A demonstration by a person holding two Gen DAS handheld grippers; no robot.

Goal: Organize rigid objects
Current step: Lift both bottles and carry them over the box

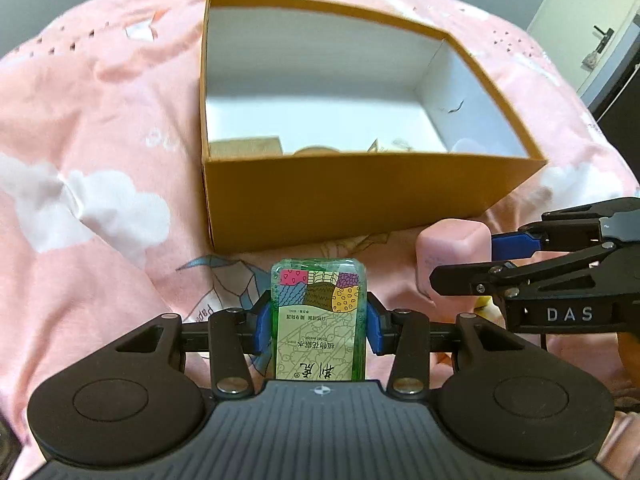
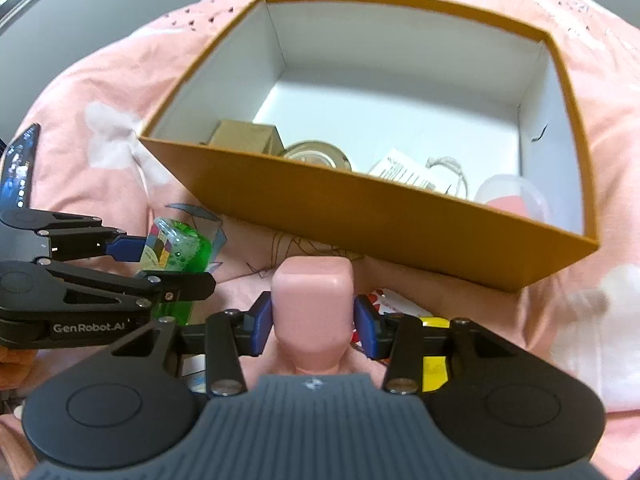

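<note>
Your left gripper (image 1: 319, 322) grips a green toilet-water bottle (image 1: 319, 312), jaws clamped on its sides; its lower end is hidden behind the gripper body. Your right gripper (image 2: 313, 322) clamps a pink rounded bottle (image 2: 313, 304), base likewise hidden. Both hang above the pink bedsheet (image 1: 80, 120), just before the orange cardboard box (image 2: 360, 216). Its near wall cuts off a small carton (image 2: 246, 136), a round tin (image 2: 316, 154) and a paper tag (image 2: 404, 170).
</note>
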